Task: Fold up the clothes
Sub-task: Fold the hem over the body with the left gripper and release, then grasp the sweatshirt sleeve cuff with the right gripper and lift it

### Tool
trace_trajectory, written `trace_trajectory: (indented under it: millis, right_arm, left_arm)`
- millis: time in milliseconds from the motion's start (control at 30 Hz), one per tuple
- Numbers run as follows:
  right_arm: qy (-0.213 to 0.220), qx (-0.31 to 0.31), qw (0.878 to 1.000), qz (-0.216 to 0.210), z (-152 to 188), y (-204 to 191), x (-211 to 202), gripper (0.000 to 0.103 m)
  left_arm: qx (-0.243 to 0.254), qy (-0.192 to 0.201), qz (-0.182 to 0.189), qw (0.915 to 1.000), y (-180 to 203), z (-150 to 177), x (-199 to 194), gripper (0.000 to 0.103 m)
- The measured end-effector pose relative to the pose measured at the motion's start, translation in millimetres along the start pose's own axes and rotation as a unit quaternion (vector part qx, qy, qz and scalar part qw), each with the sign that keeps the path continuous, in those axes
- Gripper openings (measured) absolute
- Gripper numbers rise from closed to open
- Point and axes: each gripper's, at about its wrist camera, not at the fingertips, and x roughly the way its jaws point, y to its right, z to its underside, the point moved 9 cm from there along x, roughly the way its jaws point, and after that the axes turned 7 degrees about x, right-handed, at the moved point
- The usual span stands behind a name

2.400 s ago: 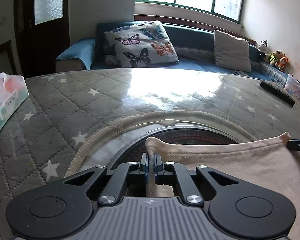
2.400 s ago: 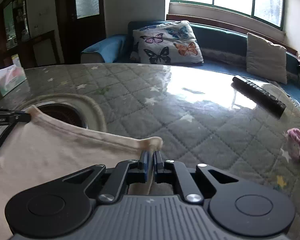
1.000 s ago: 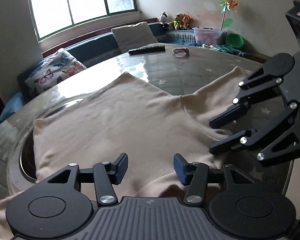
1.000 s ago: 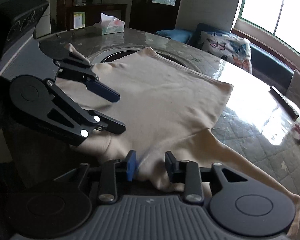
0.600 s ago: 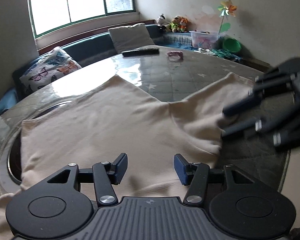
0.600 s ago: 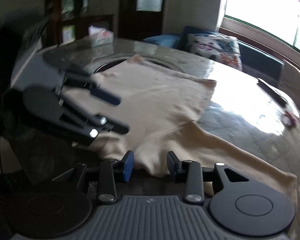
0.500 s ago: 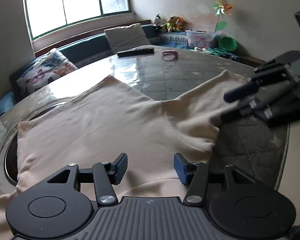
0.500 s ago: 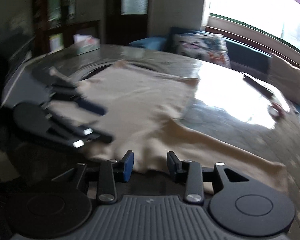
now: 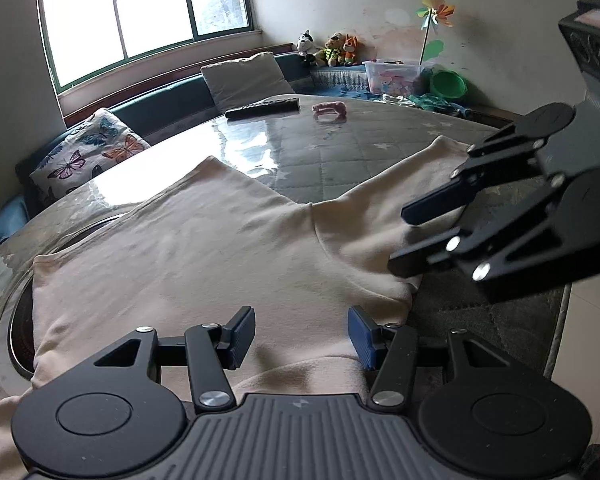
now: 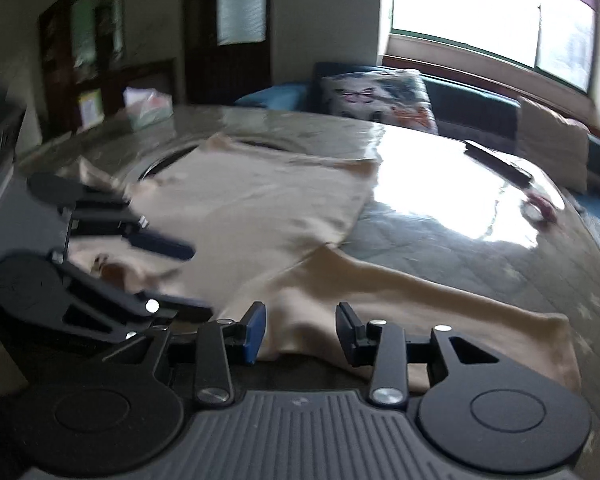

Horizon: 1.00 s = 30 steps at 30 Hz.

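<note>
A cream long-sleeved shirt [image 9: 204, 248] lies spread flat on the round quilted table, one sleeve [image 9: 404, 176] stretching right. My left gripper [image 9: 302, 332] is open and empty just above the shirt's near edge. My right gripper [image 9: 400, 240] shows at the right of the left wrist view, open, over the sleeve's base. In the right wrist view the shirt [image 10: 260, 208] and its sleeve [image 10: 440, 292] lie ahead; my right gripper [image 10: 300, 330] is open over the near edge, and my left gripper [image 10: 180, 276] is open at the left.
A black remote [image 9: 262, 108] and a pink hair tie [image 9: 330, 110] lie on the far side of the table [image 9: 340, 148]. A tissue pack [image 10: 148, 112] sits at the table's far left in the right wrist view. A sofa with cushions [image 9: 244, 84] runs under the window.
Both grippers let go of the shirt's corners and opened. They swung round and now hover open over the spread shirt; the right gripper shifted along the sleeve side.
</note>
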Motion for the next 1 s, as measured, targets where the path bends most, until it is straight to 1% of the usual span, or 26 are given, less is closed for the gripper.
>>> trace_trajectory:
  millis: [67,133,167,200,367,433,500,633,767,833,1000]
  right_arm:
    - [-0.005,-0.018,1.0,0.013,4.2,-4.0,3.4,0.041]
    - [-0.011,-0.029,0.999,0.031,8.5,0.0,5.3,0.041]
    - [-0.014,-0.027,0.999,0.045,10.3,5.3,5.1,0.041]
    - [-0.014,-0.022,0.998,0.049,11.1,8.6,4.2,0.042]
    - [0.001,0.035,0.999,0.028,7.8,26.6,-12.5,0.042]
    - [0.009,0.06,0.998,0.034,5.2,39.1,-17.8,0.042]
    - [0.016,0.088,0.995,0.051,4.7,57.4,-23.1,0.042]
    - [0.021,0.136,0.985,0.107,12.3,99.3,-32.1,0.042]
    - [0.019,0.183,0.968,0.169,27.6,141.7,-38.9,0.041]
    - [0.018,0.207,0.96,0.187,34.2,157.8,-40.1,0.041]
    - [0.012,0.233,0.951,0.204,44.3,179.6,-33.7,0.041]
  left_arm:
    - [0.0,0.001,0.002,1.0,0.1,0.5,0.0,0.055]
    - [0.0,0.002,0.003,1.0,-0.1,0.5,0.4,0.055]
    - [0.0,0.002,0.004,1.0,-0.2,0.3,0.1,0.055]
    - [0.0,0.002,0.004,1.0,0.0,0.2,0.1,0.055]
    - [0.002,0.001,0.005,1.0,-0.4,-1.9,0.3,0.055]
    - [-0.001,0.0,0.005,1.0,-1.5,-2.9,0.7,0.055]
    - [-0.002,0.001,0.005,1.0,-2.3,-4.3,0.2,0.055]
    - [-0.005,0.005,0.003,1.0,-6.2,-8.2,-0.5,0.055]
    - [-0.01,0.004,0.003,0.9999,-8.7,-10.7,1.3,0.055]
    - [-0.01,0.003,0.004,0.9999,-8.1,-11.2,2.8,0.055]
    - [-0.011,0.0,0.006,0.9999,-6.1,-12.2,6.2,0.055]
